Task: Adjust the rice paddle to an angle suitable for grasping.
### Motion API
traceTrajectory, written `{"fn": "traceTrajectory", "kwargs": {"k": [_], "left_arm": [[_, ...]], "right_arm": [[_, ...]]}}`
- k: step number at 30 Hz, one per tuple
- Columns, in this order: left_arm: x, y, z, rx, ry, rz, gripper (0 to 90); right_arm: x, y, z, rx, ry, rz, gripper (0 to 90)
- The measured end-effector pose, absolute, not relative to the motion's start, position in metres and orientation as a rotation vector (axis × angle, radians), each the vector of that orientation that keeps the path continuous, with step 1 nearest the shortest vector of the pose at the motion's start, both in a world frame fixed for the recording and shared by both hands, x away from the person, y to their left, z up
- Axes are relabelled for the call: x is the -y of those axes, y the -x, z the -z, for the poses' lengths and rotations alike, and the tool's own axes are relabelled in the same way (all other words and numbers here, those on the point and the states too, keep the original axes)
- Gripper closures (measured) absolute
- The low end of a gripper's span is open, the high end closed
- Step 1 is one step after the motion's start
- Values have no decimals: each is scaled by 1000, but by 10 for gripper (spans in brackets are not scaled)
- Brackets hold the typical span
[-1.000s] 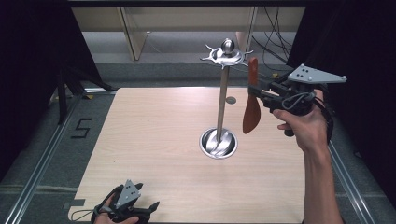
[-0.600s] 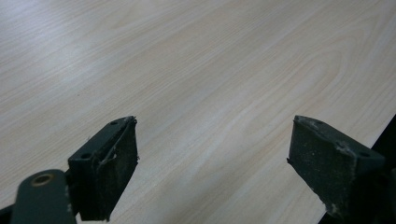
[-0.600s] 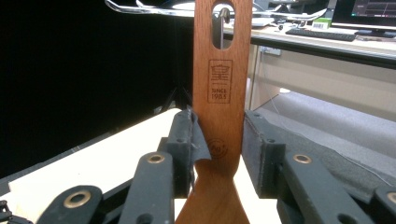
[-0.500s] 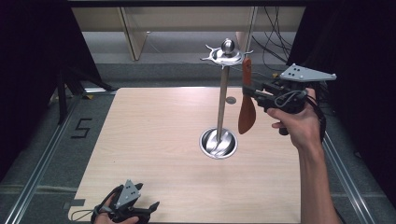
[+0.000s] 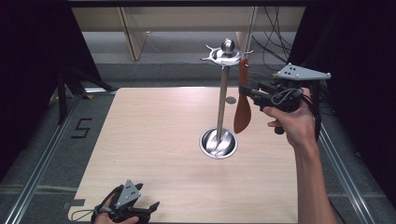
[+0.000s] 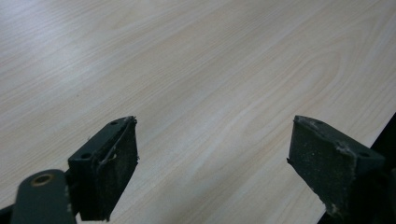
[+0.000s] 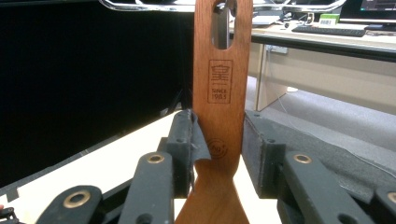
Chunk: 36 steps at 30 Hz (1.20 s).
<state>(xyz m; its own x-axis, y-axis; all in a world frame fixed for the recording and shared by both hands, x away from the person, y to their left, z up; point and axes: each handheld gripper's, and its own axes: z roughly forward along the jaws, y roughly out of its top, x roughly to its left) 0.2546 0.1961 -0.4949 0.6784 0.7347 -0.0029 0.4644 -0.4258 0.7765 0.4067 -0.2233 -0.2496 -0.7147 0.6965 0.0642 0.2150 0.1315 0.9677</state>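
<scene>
While raised level, right gripper (image 5: 246, 90) clamps spatula (image 5: 242, 109)

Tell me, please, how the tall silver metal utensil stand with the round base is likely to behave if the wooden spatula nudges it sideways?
The tall silver metal utensil stand looks top-heavy: a thin pole carries a wide hook ring high up, so it may rock or tip. Its round dished base seems fairly small, so it could slide on the smooth pale wooden table. The reddish-brown wooden spatula, clamped in the right gripper, looks stiff and unlikely to flex.
</scene>
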Motion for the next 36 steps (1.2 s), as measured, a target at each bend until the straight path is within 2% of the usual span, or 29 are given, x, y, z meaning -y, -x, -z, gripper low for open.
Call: {"fn": "traceTrajectory", "kwargs": {"k": [6,7,12,18,36], "left_arm": [[-196,-254,495,-926,-2090,-427,151],[-197,-255,495,-921,-2114,-435,151],[-197,-255,495,-924,-2105,-438,151],[-196,-254,495,-929,-2091,-434,151],[-197,-256,495,-907,-2106,-445,150]], "right_arm": [[228,-406,255,-1996,-883,-1640,629],[232,-403,256,-1992,-909,-1656,587],[237,-397,260,-1986,-900,-1662,563],[245,-380,270,-1989,-882,-1622,484],[260,-362,315,-2004,-920,-1552,440]]}}
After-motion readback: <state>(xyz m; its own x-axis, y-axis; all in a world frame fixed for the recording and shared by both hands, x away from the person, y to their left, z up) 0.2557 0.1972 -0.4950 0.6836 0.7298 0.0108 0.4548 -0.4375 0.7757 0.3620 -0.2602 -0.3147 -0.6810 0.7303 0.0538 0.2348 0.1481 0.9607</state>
